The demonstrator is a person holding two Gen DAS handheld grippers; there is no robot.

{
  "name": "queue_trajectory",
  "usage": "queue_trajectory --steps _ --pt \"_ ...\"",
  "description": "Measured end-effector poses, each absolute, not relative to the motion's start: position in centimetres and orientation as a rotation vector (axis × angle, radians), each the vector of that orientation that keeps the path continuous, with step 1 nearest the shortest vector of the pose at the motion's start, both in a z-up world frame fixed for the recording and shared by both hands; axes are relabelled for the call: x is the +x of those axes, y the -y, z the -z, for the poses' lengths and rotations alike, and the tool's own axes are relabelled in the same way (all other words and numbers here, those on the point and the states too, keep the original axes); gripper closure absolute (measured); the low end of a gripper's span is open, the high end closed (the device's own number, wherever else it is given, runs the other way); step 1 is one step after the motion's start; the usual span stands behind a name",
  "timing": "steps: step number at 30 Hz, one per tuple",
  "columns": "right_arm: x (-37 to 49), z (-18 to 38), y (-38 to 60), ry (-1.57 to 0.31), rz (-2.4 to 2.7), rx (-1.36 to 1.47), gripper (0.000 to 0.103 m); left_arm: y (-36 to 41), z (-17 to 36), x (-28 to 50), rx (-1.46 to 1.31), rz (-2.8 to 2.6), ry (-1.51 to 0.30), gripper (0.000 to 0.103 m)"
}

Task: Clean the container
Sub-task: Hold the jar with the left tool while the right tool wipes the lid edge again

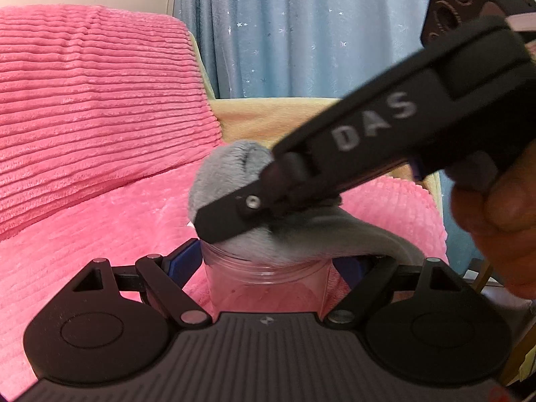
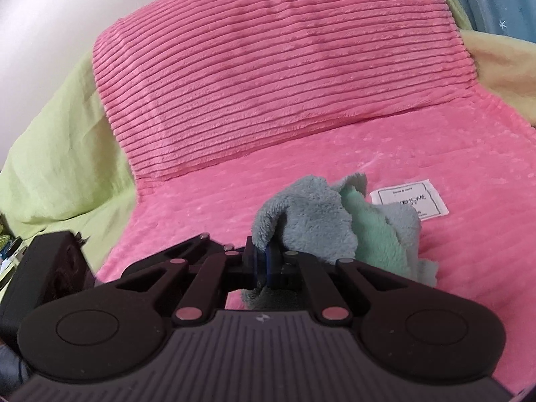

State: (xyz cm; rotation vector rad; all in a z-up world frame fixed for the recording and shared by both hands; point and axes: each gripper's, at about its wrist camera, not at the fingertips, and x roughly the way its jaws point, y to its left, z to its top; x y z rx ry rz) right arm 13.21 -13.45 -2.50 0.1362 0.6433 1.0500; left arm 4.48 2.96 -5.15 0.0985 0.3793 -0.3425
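A clear plastic container [image 1: 268, 284] stands upright between the fingers of my left gripper [image 1: 268, 264], which is shut on it. A fluffy grey cloth [image 1: 231, 171] bulges over the container's open mouth and trails off to the right. My right gripper [image 1: 217, 224] comes in from the upper right, shut on that cloth, with its tip at the container's rim. In the right wrist view my right gripper [image 2: 264, 264] is shut on the cloth [image 2: 308, 221], which is grey on one side and mint green on the other. The container is hidden in that view.
A pink ribbed blanket [image 1: 83, 234] covers the surface below, with a pink ribbed cushion [image 1: 93, 107] behind it. A white label [image 2: 410, 199] lies on the blanket. Light green bedding [image 2: 60, 154] lies on the left, and a blue starred curtain [image 1: 301, 26] hangs behind. A person's hand [image 1: 495, 214] holds the right gripper.
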Motion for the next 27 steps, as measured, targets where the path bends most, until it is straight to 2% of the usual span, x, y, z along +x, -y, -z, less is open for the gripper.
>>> queue_trajectory --steps 10,20,27 --pt "13.9 2.6 14.6 -0.613 -0.983 0.109 0.101 -0.8 5.1 3.7 0.094 0.314 -0.379 0.019" --pt "13.4 2.6 16.6 -0.692 -1.053 0.148 0.100 -0.9 5.1 3.7 0.100 0.314 -0.377 0.019" --pt "13.4 3.0 15.0 -0.681 -1.073 0.176 0.101 -0.9 5.1 3.8 0.101 0.307 -0.377 0.019"
